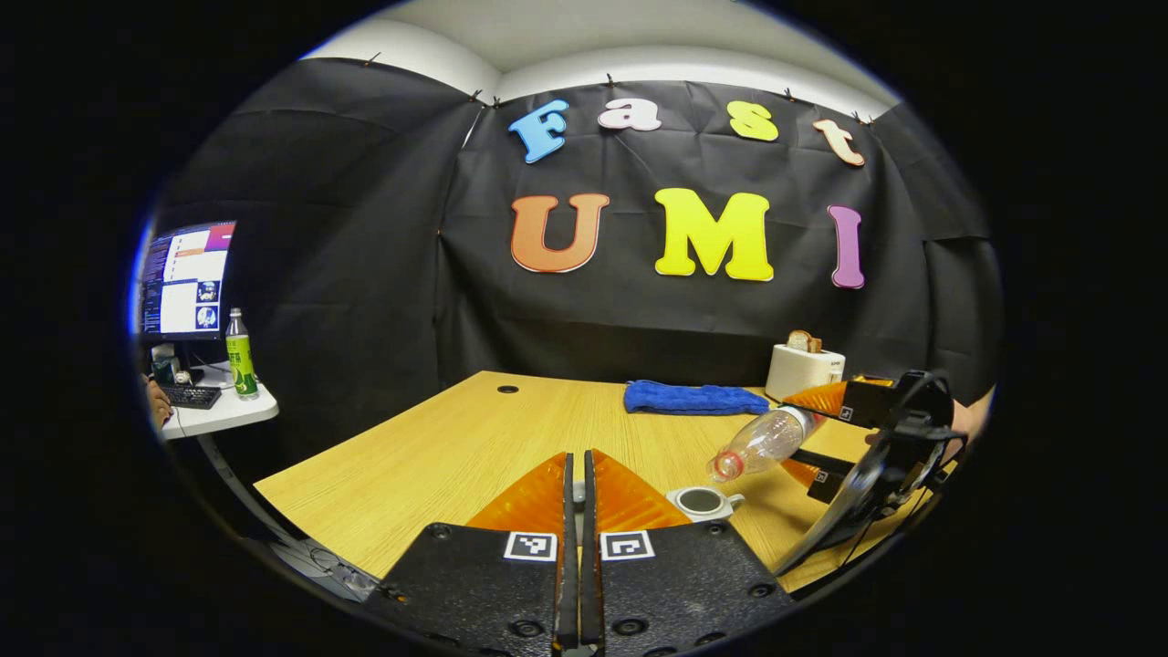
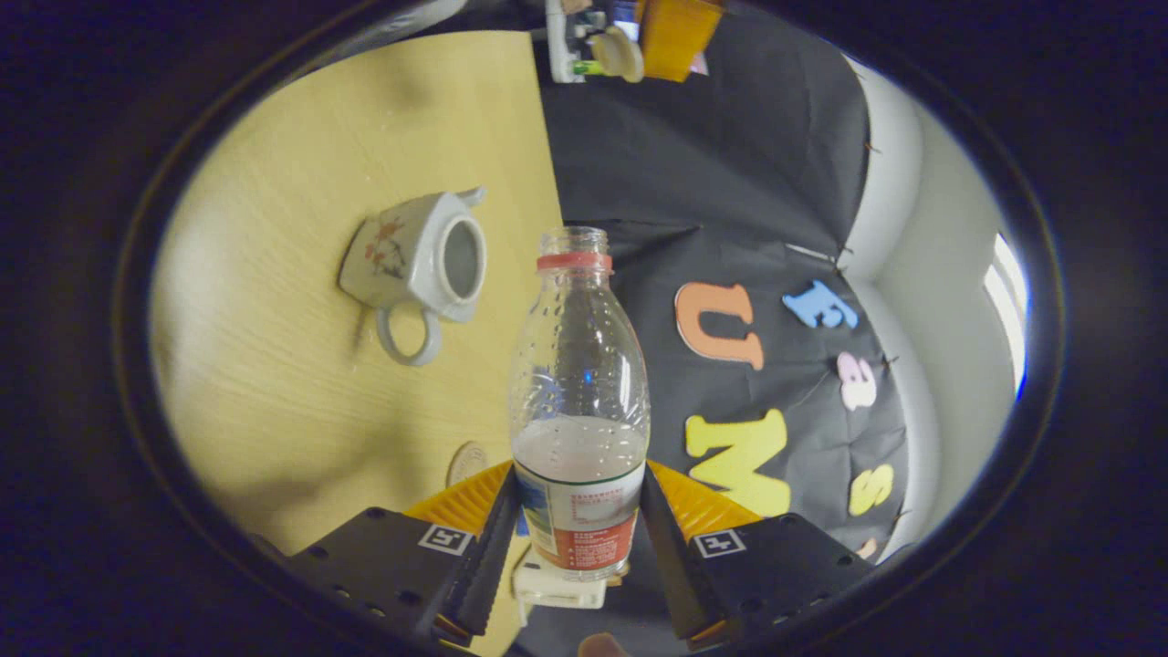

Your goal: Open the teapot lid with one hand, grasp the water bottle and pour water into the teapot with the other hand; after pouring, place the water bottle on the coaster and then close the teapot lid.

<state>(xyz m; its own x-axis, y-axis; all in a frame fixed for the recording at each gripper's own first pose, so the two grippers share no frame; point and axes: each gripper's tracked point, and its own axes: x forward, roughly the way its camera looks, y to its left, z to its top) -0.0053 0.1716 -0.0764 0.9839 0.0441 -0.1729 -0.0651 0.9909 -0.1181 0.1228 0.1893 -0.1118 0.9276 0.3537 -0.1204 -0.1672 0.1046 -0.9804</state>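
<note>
Clear plastic, ribbed and uncapped, makes up the water bottle (image 2: 580, 401), which is clamped at its labelled lower part between the two fingers of the right gripper (image 2: 578, 525) at the bottom centre of the right gripper view. In the left gripper view the same bottle (image 1: 765, 442) is seen at the right of the frame, tipped so that its open neck points down toward the teapot (image 1: 702, 502); this tilt is judged to be the pouring posture. Water is seen collected low in the bottle, near the label, so a steeper tilt may be needed before it runs.

The teapot (image 2: 415, 265) stands on the wooden table (image 2: 292, 164) with its mouth uncovered, left of centre in the right gripper view, its loop handle turned toward the lower edge. The opening is left bare so that water can be received.

The left gripper (image 1: 576, 497), at the bottom centre of its own view, is closed to a narrow slit; a small pale object is glimpsed between the fingers, probably the lid's knob, though this cannot be confirmed. A round pale disc, likely the coaster (image 2: 467, 463), lies on the table just beside the right gripper's finger, kept free for the bottle.
</note>
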